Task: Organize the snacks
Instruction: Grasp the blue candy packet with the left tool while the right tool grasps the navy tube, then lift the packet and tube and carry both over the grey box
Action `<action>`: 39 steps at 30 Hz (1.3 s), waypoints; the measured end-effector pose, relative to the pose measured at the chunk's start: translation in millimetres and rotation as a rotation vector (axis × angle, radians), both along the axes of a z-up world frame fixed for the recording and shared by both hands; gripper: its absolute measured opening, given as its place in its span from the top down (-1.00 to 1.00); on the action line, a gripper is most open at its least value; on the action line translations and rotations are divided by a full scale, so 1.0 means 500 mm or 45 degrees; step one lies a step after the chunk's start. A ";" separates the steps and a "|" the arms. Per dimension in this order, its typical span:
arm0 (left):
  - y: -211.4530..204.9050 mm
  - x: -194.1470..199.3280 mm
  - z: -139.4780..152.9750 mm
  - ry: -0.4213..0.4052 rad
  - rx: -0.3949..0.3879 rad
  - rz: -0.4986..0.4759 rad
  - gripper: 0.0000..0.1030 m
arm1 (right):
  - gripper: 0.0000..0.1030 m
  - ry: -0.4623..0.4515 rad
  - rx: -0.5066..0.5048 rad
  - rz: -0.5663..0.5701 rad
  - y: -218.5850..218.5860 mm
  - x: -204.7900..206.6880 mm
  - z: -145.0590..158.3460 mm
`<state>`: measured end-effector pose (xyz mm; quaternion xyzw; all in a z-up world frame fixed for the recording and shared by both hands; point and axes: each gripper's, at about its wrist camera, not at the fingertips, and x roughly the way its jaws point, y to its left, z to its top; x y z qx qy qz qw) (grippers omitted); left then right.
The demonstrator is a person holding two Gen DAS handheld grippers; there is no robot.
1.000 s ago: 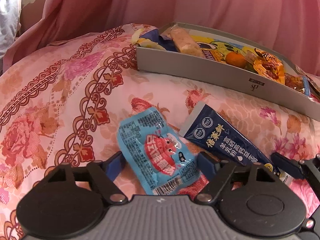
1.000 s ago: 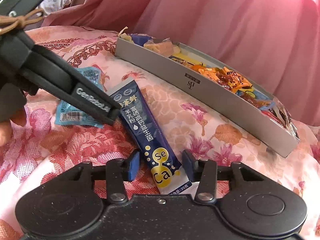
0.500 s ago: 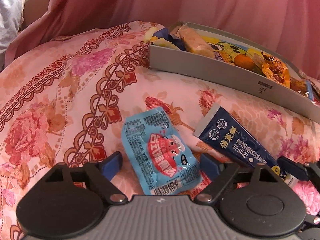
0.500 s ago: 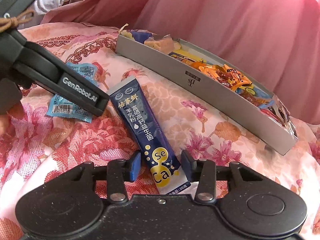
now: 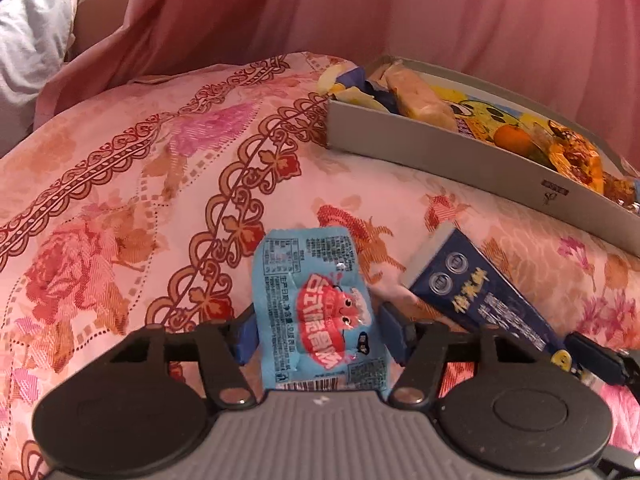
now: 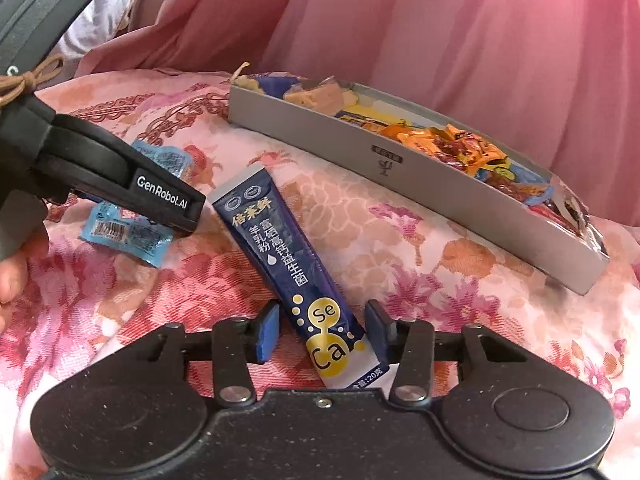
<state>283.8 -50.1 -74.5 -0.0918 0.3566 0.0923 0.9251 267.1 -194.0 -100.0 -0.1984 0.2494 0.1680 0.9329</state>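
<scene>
A light blue snack packet [image 5: 316,312] with a red cartoon label lies on the floral bedspread between the fingers of my left gripper [image 5: 319,336]. The jaws stand open, narrowed to the packet's side edges. From the right wrist view the packet [image 6: 128,232] shows partly under the left gripper's finger [image 6: 160,200]. A dark blue milk-powder sachet [image 6: 288,256] lies lengthwise between the fingers of my right gripper [image 6: 322,332], which is open and has a gap on each side. The same sachet [image 5: 484,304] lies right of the blue packet.
A long grey cardboard box [image 6: 400,168] holding several snacks sits at the back right on the bed; its near wall [image 5: 460,156] faces me. Pink curtain [image 5: 400,12] hangs behind. A hand [image 6: 16,272] holds the left gripper. Bare bedspread [image 5: 120,184] spreads to the left.
My left gripper has moved forward over the blue packet, now centred between its fingers, and the jaws have narrowed. The right gripper and sachet have hardly moved.
</scene>
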 end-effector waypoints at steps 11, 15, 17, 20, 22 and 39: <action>-0.016 -0.049 0.007 0.027 0.078 -0.114 -0.14 | 0.38 -0.017 -0.076 0.053 0.021 -0.016 -0.001; -0.022 -0.068 0.014 0.039 0.110 -0.147 -0.10 | 0.47 -0.072 -0.150 0.079 0.029 -0.031 -0.007; -0.026 -0.077 0.018 0.043 0.114 -0.162 0.00 | 0.49 -0.092 -0.166 0.094 0.031 -0.038 -0.007; -0.029 -0.088 0.028 0.034 0.109 -0.182 0.13 | 0.52 -0.090 -0.149 0.114 0.031 -0.044 -0.003; -0.030 -0.090 0.030 0.045 0.111 -0.190 0.15 | 0.54 -0.089 -0.136 0.122 0.032 -0.049 -0.001; -0.076 -0.089 0.014 0.042 0.307 -0.319 0.17 | 0.54 -0.148 -0.093 0.081 0.012 -0.051 0.020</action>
